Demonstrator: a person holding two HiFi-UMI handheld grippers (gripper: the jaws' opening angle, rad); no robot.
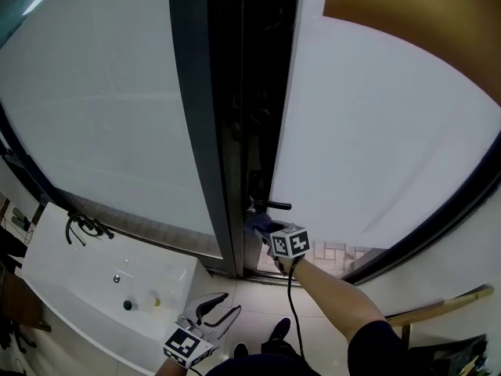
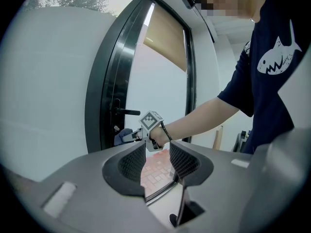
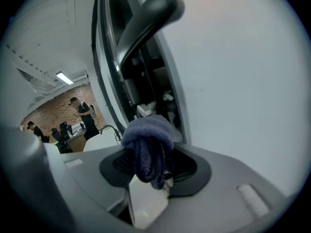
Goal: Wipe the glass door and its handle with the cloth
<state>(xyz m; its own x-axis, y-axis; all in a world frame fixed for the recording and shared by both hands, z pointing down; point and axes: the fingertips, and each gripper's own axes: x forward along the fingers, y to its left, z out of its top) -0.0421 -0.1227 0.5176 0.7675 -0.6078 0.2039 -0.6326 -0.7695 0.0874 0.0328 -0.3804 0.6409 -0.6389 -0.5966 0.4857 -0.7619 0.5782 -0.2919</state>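
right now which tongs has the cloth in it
The right tongs, shut on the blue cloth just below the door handle; the left tongs hangs low, open and empty.

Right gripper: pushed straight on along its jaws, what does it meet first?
Probably the dark door edge just below the handle; the cloth clamped in the right gripper would touch first. Depth is hard to judge.

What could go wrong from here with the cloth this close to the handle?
1. The blue cloth is a bunched wad in the right hand-held gripper; it might snag on the latch hardware just behind it and pull free.
2. The lever handle sits just above; the gripper's hard body could knock it.
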